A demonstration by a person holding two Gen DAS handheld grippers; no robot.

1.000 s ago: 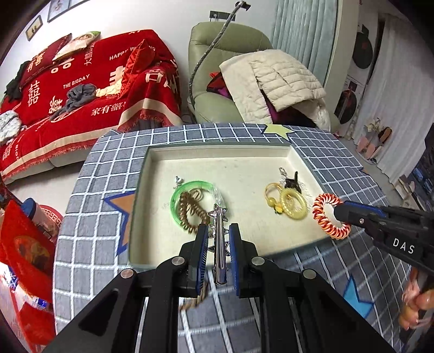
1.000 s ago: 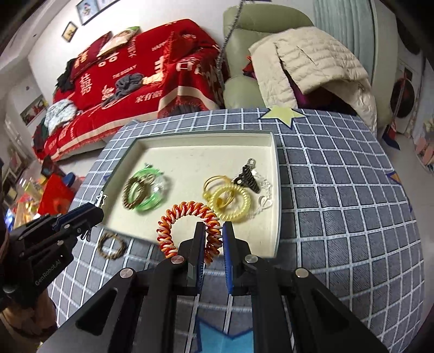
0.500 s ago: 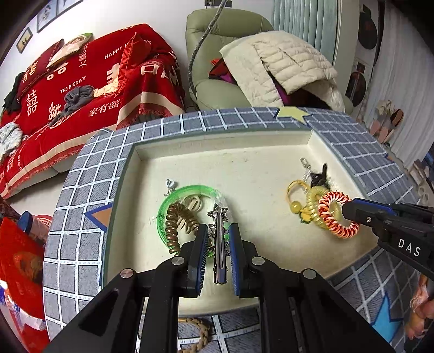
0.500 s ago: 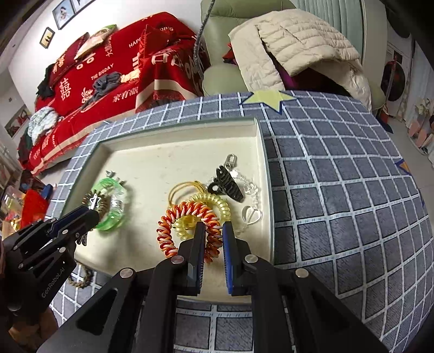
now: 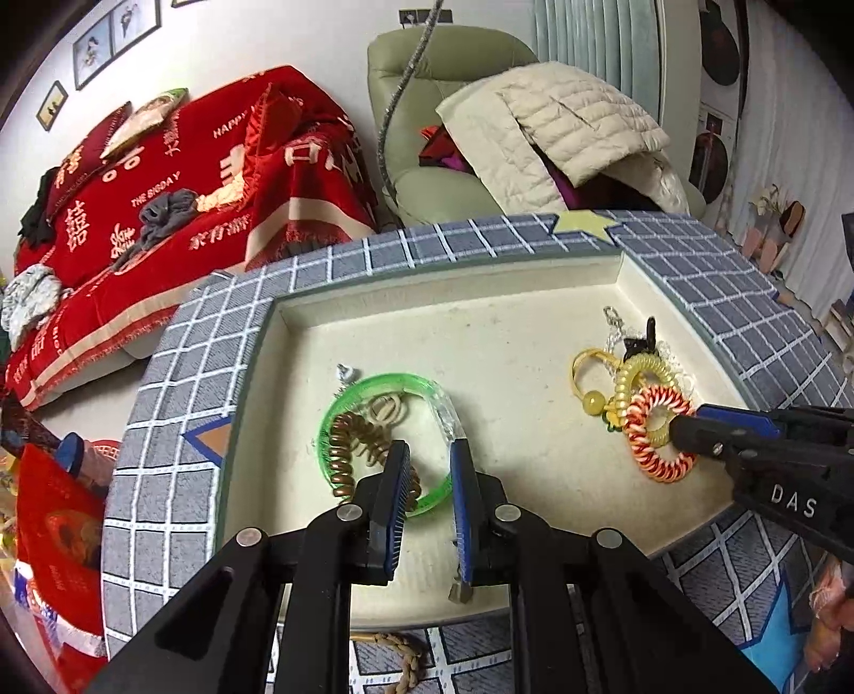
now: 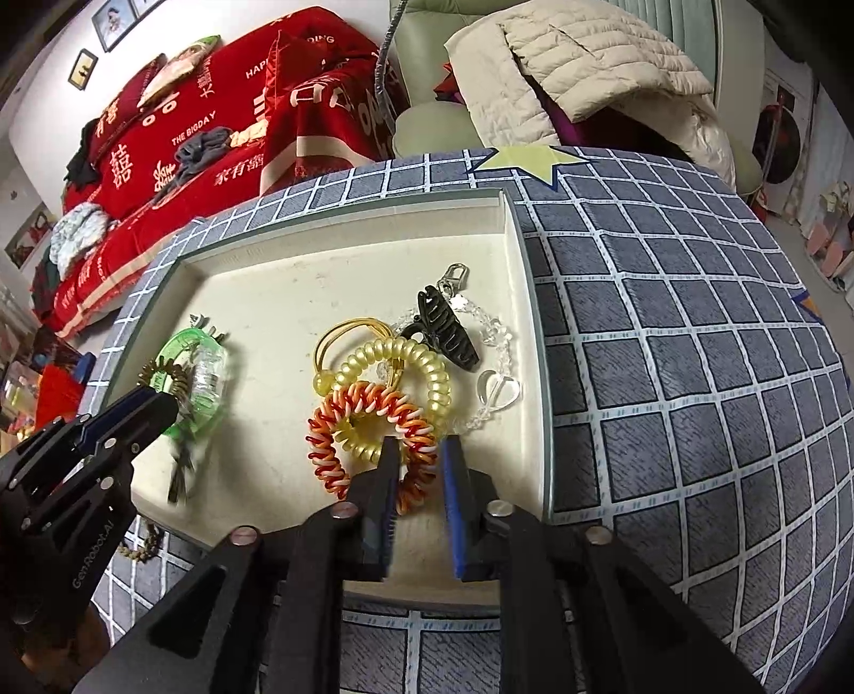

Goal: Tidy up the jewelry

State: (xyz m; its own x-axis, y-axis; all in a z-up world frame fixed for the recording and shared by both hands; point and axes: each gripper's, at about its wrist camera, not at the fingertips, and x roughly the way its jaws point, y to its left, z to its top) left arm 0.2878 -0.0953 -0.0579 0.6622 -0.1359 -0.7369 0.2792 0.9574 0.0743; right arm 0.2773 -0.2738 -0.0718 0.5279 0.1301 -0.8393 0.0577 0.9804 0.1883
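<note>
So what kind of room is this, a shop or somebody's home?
Most likely a home living room: a sofa under a red throw, a green armchair piled with a puffy jacket, and framed pictures on the wall.

3 spiral hair ties: red-and-white (image 6: 373, 427), yellow (image 6: 405, 363), brown (image 5: 347, 448); 1 green bangle (image 5: 384, 384); 1 black claw clip (image 6: 445, 328); 1 tray (image 6: 341, 256).

A home living room: a sofa (image 5: 176, 213) under a red throw at upper left, framed pictures (image 5: 115, 40) above it, an armchair (image 5: 448, 123) heaped with a coat (image 5: 576, 123) at top.
</note>
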